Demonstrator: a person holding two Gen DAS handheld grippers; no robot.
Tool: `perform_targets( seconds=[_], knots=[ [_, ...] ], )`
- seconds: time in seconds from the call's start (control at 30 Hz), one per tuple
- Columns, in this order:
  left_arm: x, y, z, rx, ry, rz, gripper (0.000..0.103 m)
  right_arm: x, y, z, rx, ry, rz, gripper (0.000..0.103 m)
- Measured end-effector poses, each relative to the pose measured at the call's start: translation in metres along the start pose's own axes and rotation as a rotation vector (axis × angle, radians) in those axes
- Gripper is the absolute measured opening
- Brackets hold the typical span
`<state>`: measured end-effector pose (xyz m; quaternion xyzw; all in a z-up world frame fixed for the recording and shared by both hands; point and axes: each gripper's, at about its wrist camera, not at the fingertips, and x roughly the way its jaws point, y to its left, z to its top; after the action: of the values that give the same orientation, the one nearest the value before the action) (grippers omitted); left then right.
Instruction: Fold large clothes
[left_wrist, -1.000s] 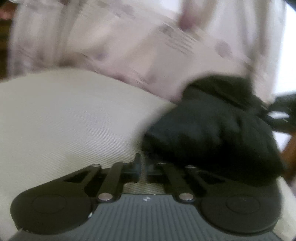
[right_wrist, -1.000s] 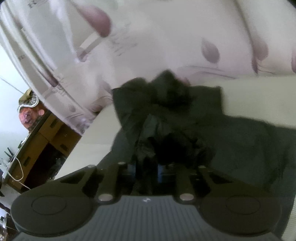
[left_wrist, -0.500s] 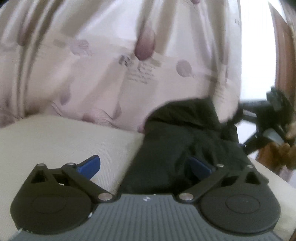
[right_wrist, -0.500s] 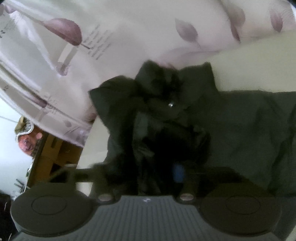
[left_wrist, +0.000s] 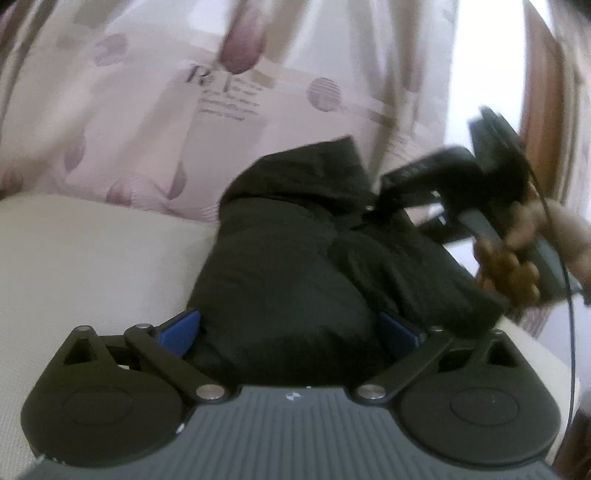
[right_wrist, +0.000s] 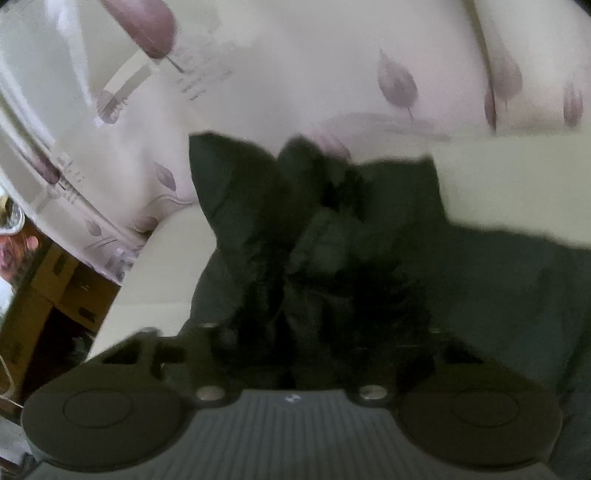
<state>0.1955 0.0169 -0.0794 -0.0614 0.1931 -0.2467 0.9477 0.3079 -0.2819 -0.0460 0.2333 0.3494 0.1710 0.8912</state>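
My left gripper (left_wrist: 290, 330) was pinched shut a second ago. Now its blue fingers (left_wrist: 179, 330) stand wide apart, one on each side of the black cloth garment (left_wrist: 295, 266), and they are not squeezing it. The garment has gone from a lump off to the right to a heap right in front of me.

My right gripper (right_wrist: 321, 332) is blurry and dark. A second ago it was closed on a fold of the garment (right_wrist: 332, 258). Now the links look more spread, but the fingers are lost in the black cloth, so I cannot tell if it is wide or narrow.

The garment is bunched and wrinkled, thick in the middle, with flaps poking up at the far end. It lies on the cream ribbed bed cover (left_wrist: 85, 266). Past it, in the left view, my other hand (left_wrist: 517, 258) holds the right gripper's dark handle at the garment's far right edge. Behind everything hangs a pale pink curtain with purple leaf prints (left_wrist: 166, 110). In the right view, a brown wooden cabinet (right_wrist: 55, 288) shows far left.
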Motion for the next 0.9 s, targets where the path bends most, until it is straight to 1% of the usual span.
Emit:
perform_targets(
  seconds=[0.1,0.13,0.2,0.27,0.33,0.4,0.47,0.5,0.57,0.63,0.67,0.7,0.77,0.8,0.83,0.87,0.9],
  knots=[
    [-0.004,-0.003,-0.002,-0.007,-0.027,-0.005,0.1,-0.003,0.007,0.003,-0.087,-0.035,-0.018,0.021],
    [-0.008,-0.002,-0.003,-0.018,-0.042,0.001,0.101,-0.006,0.009,0.004,-0.108,-0.051,-0.02,0.019],
    [-0.015,-0.002,-0.004,-0.014,-0.049,0.032,0.103,-0.016,0.01,0.009,-0.108,-0.098,0.001,0.014],
    [-0.022,-0.004,-0.005,-0.006,-0.045,0.082,0.103,-0.027,0.007,0.017,-0.088,-0.13,0.024,0.012],
    [-0.028,-0.008,-0.007,-0.004,-0.044,0.092,0.103,-0.037,0.007,0.022,-0.086,-0.153,0.04,0.01],
    [-0.024,-0.019,-0.007,0.042,-0.026,0.096,0.103,-0.053,0.002,0.028,-0.071,-0.192,0.06,0.008],
    [-0.015,-0.031,-0.009,0.107,-0.016,0.117,0.103,-0.071,-0.01,0.033,-0.045,-0.228,0.079,0.008],
    [-0.01,-0.034,-0.011,0.123,-0.012,0.128,0.103,-0.076,-0.018,0.032,-0.038,-0.234,0.081,0.008],
    [-0.002,-0.037,-0.014,0.115,-0.013,0.143,0.103,-0.08,-0.032,0.026,-0.022,-0.228,0.063,0.008],
    [0.002,-0.034,-0.015,0.097,-0.017,0.124,0.103,-0.076,-0.044,0.017,-0.005,-0.197,0.067,0.008],
    [0.005,-0.033,-0.015,0.102,-0.011,0.124,0.103,-0.075,-0.049,0.013,0.012,-0.193,0.084,0.008],
    [0.006,-0.032,-0.014,0.102,-0.007,0.12,0.103,-0.074,-0.054,0.011,0.047,-0.193,0.114,0.011],
    [0.008,-0.03,-0.013,0.089,0.001,0.095,0.103,-0.068,-0.063,0.015,0.136,-0.161,0.16,0.013],
    [0.01,-0.03,-0.012,0.094,0.013,0.087,0.103,-0.065,-0.065,0.017,0.165,-0.156,0.16,0.017],
    [0.012,-0.03,-0.013,0.103,0.023,0.075,0.103,-0.064,-0.065,0.02,0.177,-0.155,0.13,0.022],
    [0.012,-0.031,-0.014,0.107,0.028,0.067,0.103,-0.066,-0.064,0.024,0.174,-0.159,0.067,0.033],
    [0.013,-0.032,-0.016,0.11,0.033,0.061,0.103,-0.071,-0.065,0.028,0.167,-0.18,-0.013,0.042]
  ],
)
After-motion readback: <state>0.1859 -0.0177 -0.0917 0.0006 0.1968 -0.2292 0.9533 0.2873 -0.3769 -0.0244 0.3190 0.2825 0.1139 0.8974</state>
